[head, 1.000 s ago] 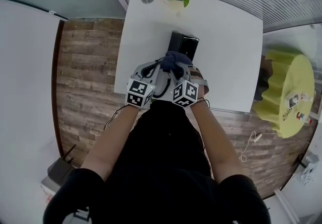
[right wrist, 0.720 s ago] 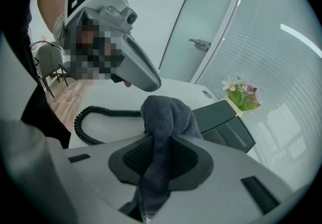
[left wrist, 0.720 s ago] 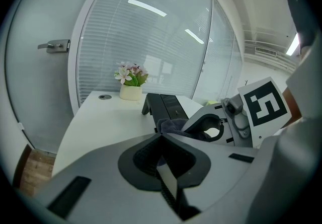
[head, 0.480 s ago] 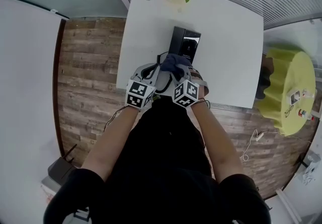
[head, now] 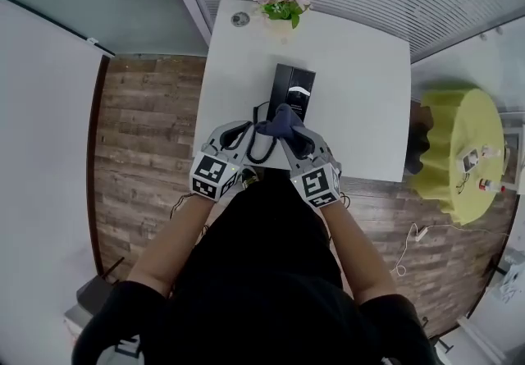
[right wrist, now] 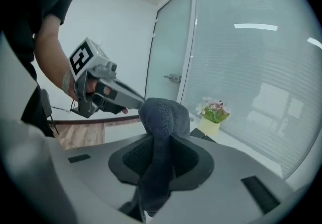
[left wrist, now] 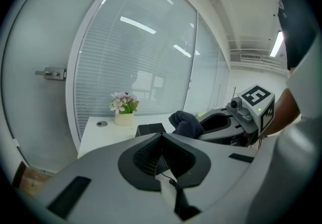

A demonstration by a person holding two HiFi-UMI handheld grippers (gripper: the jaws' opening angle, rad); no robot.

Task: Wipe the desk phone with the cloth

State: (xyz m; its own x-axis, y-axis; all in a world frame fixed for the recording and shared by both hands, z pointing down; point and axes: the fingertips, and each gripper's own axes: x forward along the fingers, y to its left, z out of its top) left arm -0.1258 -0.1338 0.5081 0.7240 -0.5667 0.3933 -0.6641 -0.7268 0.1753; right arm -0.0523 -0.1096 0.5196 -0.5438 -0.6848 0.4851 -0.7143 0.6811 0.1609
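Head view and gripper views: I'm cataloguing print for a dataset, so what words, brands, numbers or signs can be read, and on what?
No text can be read in any view.
desk phone: any print is too small to read.
left gripper and right gripper: their cubes bear black-and-white square patterns, no letters.
Items on the yellow table: too small to read.

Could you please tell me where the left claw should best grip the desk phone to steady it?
Probably its left long edge, coming from the left: the desk phone is a narrow black block running away from you, and the cloth in the right claw sits at its near end.
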